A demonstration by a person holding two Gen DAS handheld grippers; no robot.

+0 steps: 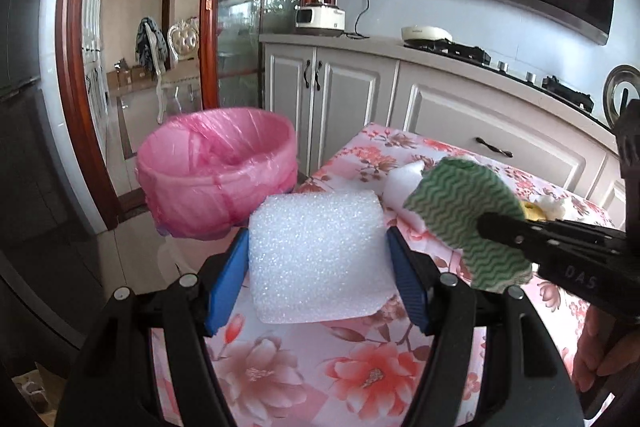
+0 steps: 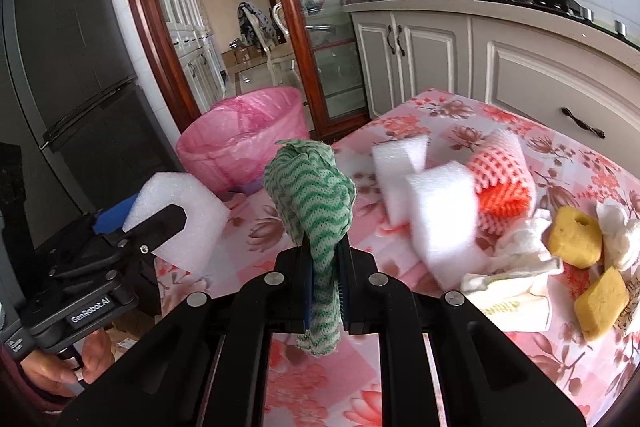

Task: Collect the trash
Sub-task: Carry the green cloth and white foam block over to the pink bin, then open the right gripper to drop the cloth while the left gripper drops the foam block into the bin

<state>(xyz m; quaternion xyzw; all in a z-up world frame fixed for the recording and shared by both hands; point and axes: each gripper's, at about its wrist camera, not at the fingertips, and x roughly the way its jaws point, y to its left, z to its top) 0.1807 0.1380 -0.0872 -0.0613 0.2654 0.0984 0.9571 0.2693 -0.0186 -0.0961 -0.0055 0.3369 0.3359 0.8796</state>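
Observation:
My left gripper [image 1: 318, 241] is shut on a white foam block [image 1: 320, 267], with the blue pads pressing its two sides just above the floral table [image 1: 320, 367]. Beyond the table's left end stands a bin lined with a pink bag [image 1: 216, 163]. In the right wrist view, my right gripper [image 2: 326, 255] is shut on a bunched green wavy cloth [image 2: 312, 195], which sticks up above the fingers. That cloth [image 1: 460, 211] also shows at the right of the left wrist view. The left gripper [image 2: 144, 217] with its foam block [image 2: 180, 211] is at the left of the right wrist view, near the bin [image 2: 240, 135].
On the table lie two more white foam blocks [image 2: 400, 163] [image 2: 444, 219], an orange foam net [image 2: 500, 179], crumpled tissue [image 2: 520, 243], a wrapper [image 2: 508, 303] and yellow sponge pieces [image 2: 576, 243]. Kitchen cabinets [image 2: 520, 67] stand behind, a dark fridge [image 2: 72, 67] on the left.

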